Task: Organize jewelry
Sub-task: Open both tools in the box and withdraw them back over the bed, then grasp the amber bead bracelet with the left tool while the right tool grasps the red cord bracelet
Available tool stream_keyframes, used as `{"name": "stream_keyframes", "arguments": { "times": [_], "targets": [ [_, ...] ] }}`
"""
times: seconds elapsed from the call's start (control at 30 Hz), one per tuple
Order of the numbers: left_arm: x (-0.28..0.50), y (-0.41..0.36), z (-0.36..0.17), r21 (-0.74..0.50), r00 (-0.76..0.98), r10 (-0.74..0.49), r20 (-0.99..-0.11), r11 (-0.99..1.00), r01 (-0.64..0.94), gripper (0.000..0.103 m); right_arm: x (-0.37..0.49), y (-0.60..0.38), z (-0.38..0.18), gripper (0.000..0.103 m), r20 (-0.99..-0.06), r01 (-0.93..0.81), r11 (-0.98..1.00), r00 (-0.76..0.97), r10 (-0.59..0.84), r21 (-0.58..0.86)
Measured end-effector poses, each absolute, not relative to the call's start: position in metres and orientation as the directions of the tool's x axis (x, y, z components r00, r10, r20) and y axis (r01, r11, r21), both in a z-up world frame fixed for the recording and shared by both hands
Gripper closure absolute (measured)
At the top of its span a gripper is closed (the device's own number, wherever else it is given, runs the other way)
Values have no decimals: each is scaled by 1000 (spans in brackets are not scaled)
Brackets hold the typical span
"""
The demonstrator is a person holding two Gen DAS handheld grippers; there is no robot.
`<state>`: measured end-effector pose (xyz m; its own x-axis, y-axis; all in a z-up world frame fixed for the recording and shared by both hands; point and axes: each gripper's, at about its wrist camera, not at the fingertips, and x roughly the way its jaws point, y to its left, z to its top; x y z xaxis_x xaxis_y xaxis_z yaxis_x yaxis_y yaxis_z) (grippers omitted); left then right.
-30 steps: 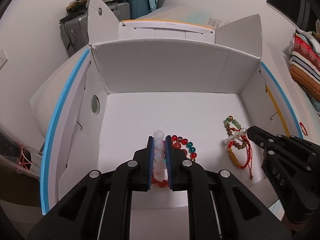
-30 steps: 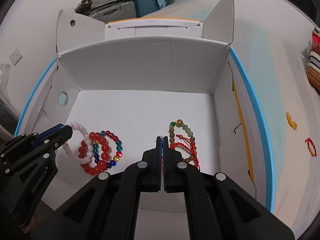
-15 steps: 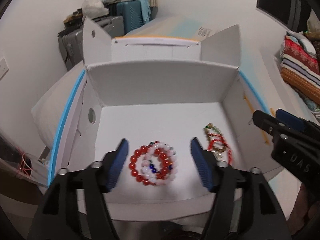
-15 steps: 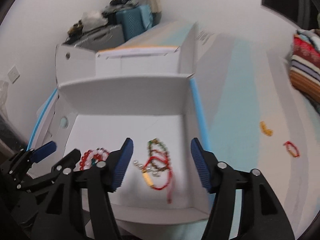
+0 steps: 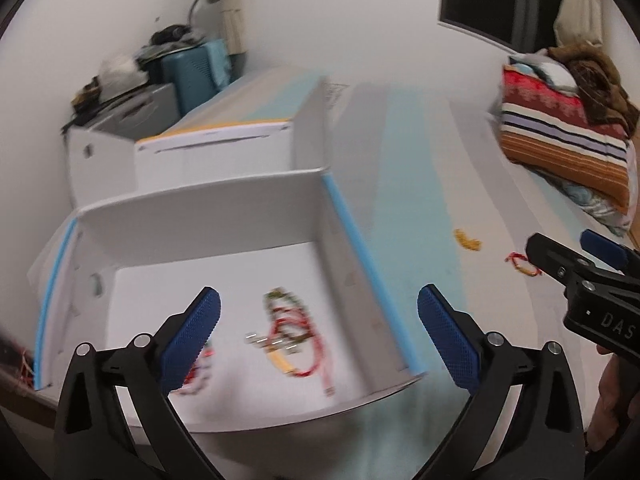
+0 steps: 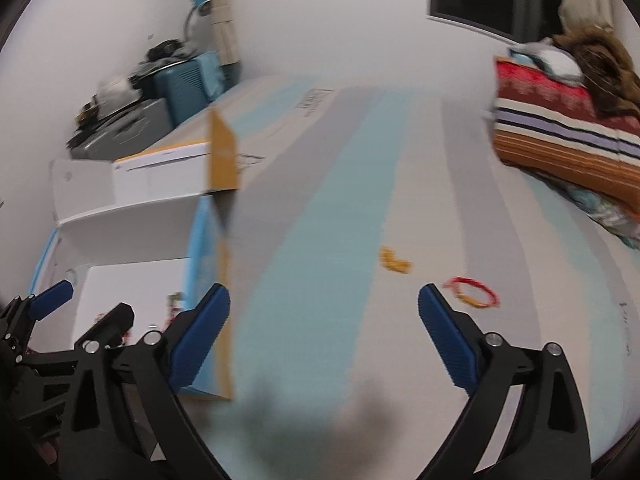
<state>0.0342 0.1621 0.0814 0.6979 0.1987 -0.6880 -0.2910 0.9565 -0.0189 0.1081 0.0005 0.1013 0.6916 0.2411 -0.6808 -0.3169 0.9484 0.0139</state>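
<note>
Red bracelet [image 6: 472, 291] just beyond spread right gripper [image 6: 324, 330], near right fingertip.

Box wall [image 5: 360, 248] blocks left; bedsheet [image 6: 320, 240] w/ bracelets open.

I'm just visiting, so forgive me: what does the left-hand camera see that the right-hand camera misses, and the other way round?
Only the left wrist view looks down into the white box, showing the red cord bracelets on its floor and, half hidden by a finger, some beads.

Only the right wrist view shows the red loop on the bed whole and unobstructed.

Both show the small yellow piece lying loose outside the box, the folded striped blankets, and both grippers wide open: left gripper, right gripper.
</note>
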Motion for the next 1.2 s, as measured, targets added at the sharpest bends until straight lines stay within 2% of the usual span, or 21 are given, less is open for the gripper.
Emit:
{"name": "stream_keyframes", "arguments": {
  "times": [0.27, 0.53, 0.8, 1.0, 1.2],
  "targets": [
    [85, 93, 61, -20, 701, 119, -703, 982, -187, 6, 137, -85, 82, 8, -699, -226, 972, 687, 200, 56],
    [148, 42, 33, 3, 682, 94, -725, 991, -134, 6, 179, -141, 46, 8, -727, -154, 984, 665, 171, 90],
    [222, 28, -2, -59, 644, 26, -765, 992, -110, 6, 235, -171, -12, 8, -787, -101, 987, 597, 159, 123],
    [268, 23, -40, -63, 589, 19, -808, 991, -119, 7, 264, -175, -46, 8, -817, -71, 989, 557, 148, 130],
    [290, 20, -61, -60, 560, 20, -828, 990, -125, 7, 274, -175, -66, 14, -833, -69, 989, 534, 146, 129]
  ]
}}
